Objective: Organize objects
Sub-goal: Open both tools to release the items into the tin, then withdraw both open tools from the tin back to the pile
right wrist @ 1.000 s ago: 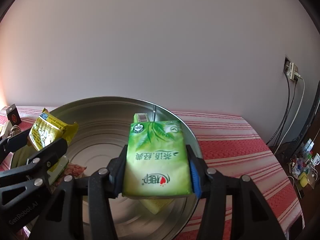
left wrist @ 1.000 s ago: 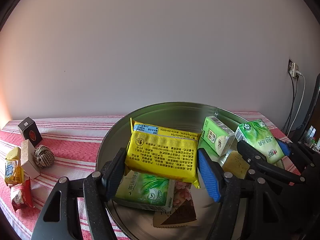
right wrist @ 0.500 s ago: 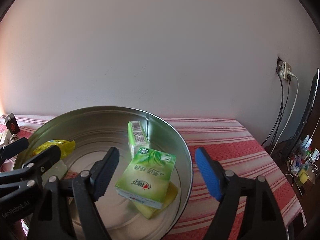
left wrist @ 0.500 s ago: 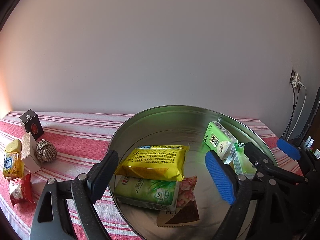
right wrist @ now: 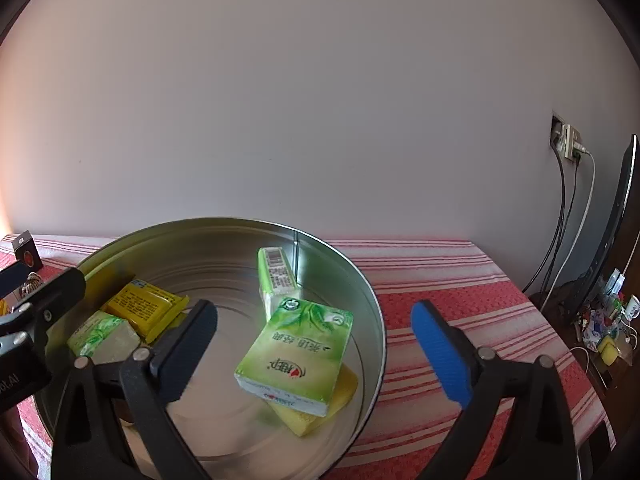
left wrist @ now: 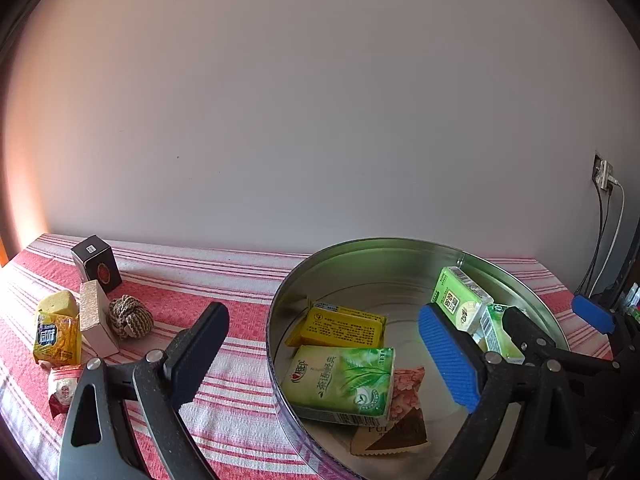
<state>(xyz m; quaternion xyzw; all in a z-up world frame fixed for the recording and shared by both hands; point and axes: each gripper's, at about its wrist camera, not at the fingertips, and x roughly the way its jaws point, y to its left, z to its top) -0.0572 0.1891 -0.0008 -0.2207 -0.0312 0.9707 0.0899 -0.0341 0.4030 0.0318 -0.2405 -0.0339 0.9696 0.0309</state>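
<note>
Both tools spread wide, jaws having just been opening, nothing pinched. Left tool [left wrist: 324,354] hovers over the round metal tin [left wrist: 400,248], where a yellow packet [left wrist: 340,328] lies beyond a green tissue pack [left wrist: 340,384]. Right tool [right wrist: 316,344] frames a second tissue pack [right wrist: 296,352] atop a yellow sponge [right wrist: 340,400] in the tin's right half.

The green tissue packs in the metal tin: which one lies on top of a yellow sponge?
The green tissue pack near the tin's right wall, tilted on the yellow sponge. The other green pack lies flat at the left, beside the yellow packet.
</note>
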